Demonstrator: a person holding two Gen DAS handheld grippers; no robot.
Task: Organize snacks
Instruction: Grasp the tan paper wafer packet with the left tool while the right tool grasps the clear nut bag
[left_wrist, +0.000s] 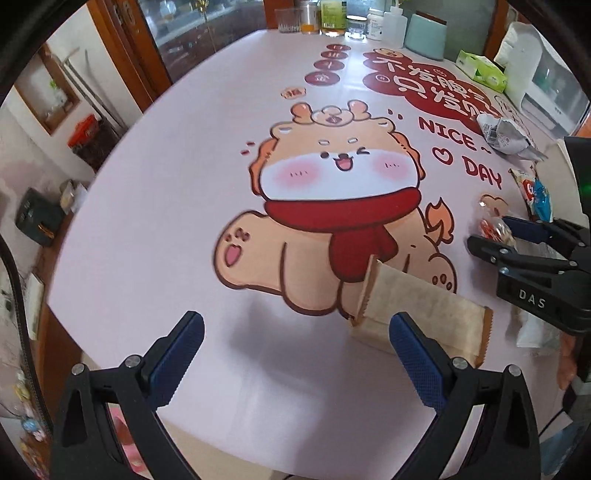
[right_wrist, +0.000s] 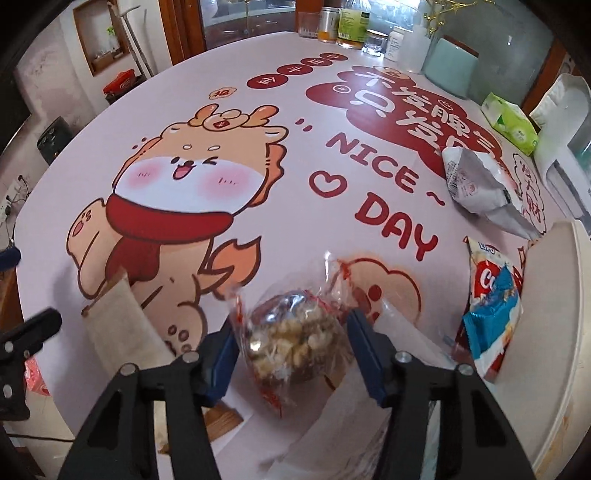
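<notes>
Snack bag (right_wrist: 295, 339), clear plastic with nuts or popcorn inside, sits on the pink cartoon tablecloth (right_wrist: 258, 110) between the right gripper (right_wrist: 291, 343) pads; pads touch both sides, grip looks closed on it. Left gripper (left_wrist: 295, 332) jaws wide, nothing between, brown paper bag (left_wrist: 417, 314) just beside its right finger. Blue-red packet (right_wrist: 491, 314) and silver pouch (right_wrist: 476, 184) lie to the right.

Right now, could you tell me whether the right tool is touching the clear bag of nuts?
Touching. In the right wrist view both blue pads of the right tool sit against the sides of the clear bag of nuts, with no visible gap.
</notes>
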